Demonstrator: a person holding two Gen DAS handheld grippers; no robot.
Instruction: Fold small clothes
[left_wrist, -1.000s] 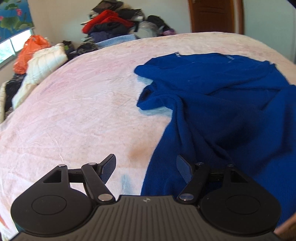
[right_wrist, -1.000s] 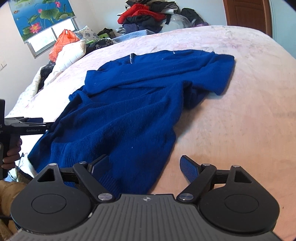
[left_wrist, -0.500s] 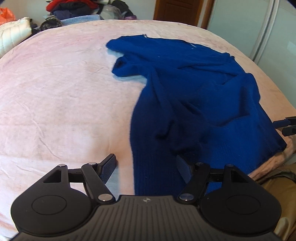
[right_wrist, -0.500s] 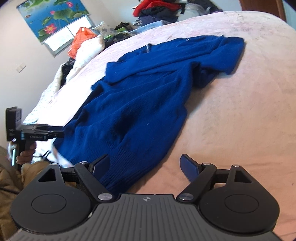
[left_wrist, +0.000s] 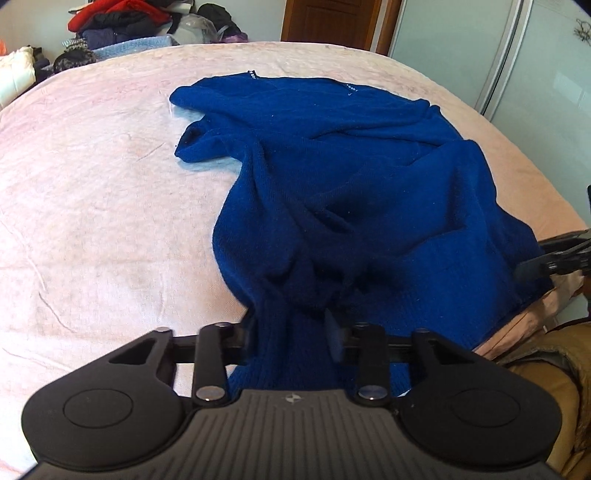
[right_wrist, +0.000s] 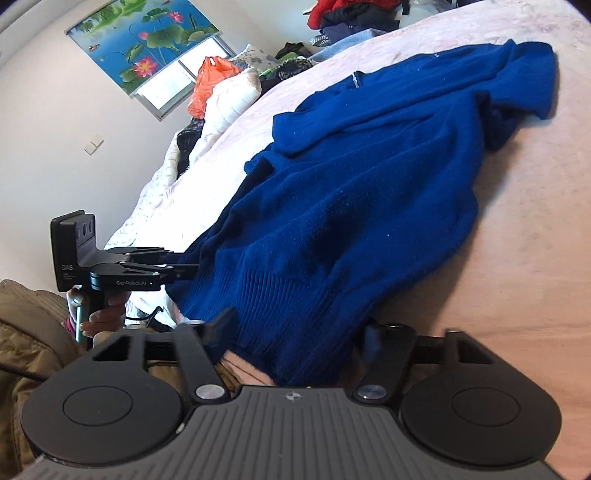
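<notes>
1. One blue knitted sweater (left_wrist: 369, 177) lies spread and rumpled across a bed (left_wrist: 92, 192) covered in pale pink, its ribbed hem at the near edge and its neckline at the far side.
2. At the sweater's near left hem corner, the left gripper (left_wrist: 291, 332) has its jaws closing, with a bunched fold of the knit between them (the pads look to be pressing on it).
3. At the sweater's near right hem corner, the right gripper (right_wrist: 295, 332) has its jaws closing around the ribbed hem; whether the pads press the cloth yet cannot be told.
4. Left of the sweater, seen from the right wrist, a hand (right_wrist: 99, 314) holds the left gripper's handle.
5. Beyond the sweater, past the bed's far edge, sits a pile of clothes (left_wrist: 122, 22), and a wooden door (left_wrist: 332, 18) stands behind it.
</notes>
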